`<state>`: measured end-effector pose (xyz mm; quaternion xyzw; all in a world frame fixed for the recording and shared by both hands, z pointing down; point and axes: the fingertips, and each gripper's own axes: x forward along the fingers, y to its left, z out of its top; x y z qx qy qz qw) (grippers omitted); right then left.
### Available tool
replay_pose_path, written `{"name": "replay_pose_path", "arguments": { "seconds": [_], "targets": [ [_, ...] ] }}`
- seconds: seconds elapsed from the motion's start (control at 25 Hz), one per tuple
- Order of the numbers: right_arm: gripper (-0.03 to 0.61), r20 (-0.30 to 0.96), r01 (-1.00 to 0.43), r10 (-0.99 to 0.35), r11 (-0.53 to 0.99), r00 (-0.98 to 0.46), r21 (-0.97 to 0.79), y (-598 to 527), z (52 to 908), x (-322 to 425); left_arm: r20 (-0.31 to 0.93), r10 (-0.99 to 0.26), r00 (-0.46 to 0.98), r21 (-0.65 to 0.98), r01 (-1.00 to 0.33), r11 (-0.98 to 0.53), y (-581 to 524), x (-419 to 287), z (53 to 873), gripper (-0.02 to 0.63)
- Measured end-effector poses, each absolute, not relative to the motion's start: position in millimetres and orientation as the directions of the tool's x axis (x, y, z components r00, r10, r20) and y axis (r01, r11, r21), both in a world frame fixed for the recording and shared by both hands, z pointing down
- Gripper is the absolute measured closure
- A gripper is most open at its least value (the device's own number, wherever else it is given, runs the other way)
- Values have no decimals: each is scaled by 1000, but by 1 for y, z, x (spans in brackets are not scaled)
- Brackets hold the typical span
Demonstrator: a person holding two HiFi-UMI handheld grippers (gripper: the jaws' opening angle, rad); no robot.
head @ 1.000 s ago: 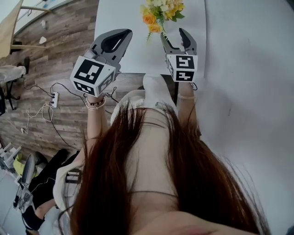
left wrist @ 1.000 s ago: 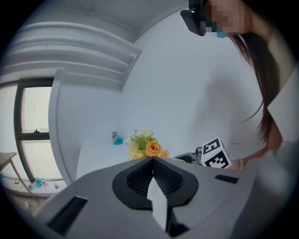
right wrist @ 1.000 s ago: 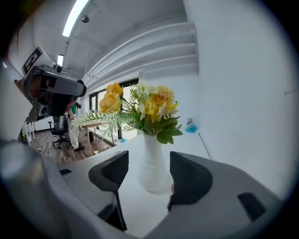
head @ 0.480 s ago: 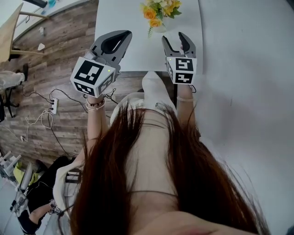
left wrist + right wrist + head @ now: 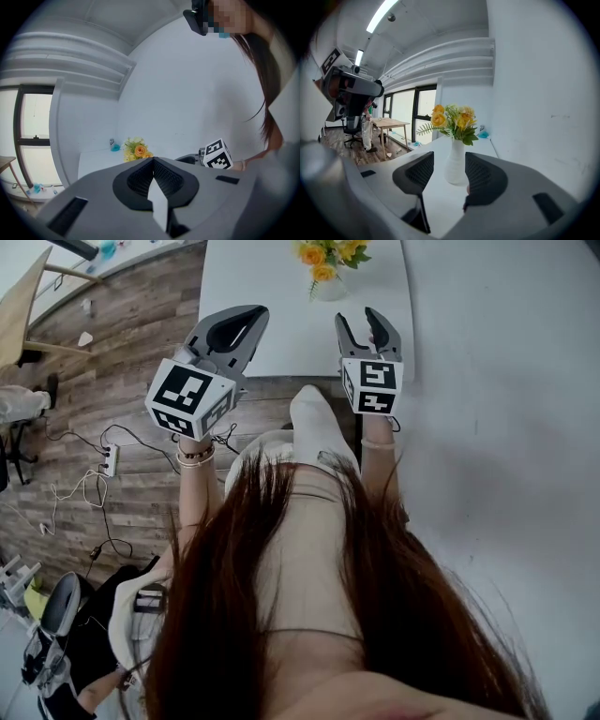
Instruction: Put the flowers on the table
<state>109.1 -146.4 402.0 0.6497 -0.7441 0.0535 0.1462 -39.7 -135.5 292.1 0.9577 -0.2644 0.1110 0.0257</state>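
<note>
A white table (image 5: 262,296) is seen pushed against a plain white wall (image 5: 506,381), on a floor of wood-look planks (image 5: 122,362). The flowers (image 5: 335,251), yellow and orange with green leaves, are found in a white vase (image 5: 328,287) that stands upright on the table, near its wall side and toward the far end of what the head view shows. A small blue object (image 5: 115,147) is seen farther along the tabletop; what it is cannot be told. The right gripper (image 5: 358,319) is held over the near edge of the table, apart from the vase. Its jaws have just been closing, yet they stand spread with nothing between them, and the vase is only seen through the gap, farther off. The left gripper (image 5: 246,320) is held beside it at the table's near edge, its jaws pressed together and empty. A power strip with cables (image 5: 111,460) lies on the floor to the left. Deeper in the room, tall windows (image 5: 405,112), a wooden table (image 5: 391,124), an office chair (image 5: 349,129) and a ceiling strip light (image 5: 382,14) are shown.
</note>
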Motion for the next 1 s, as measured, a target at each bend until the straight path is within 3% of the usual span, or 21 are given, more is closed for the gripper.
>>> {"name": "replay_pose_path", "arguments": {
  "seconds": [1.0],
  "targets": [
    [465, 210, -963, -971, 158, -112, 216, -99, 373, 66, 168, -500, 850, -18, -504, -863, -92, -78, 289, 609]
  ]
}}
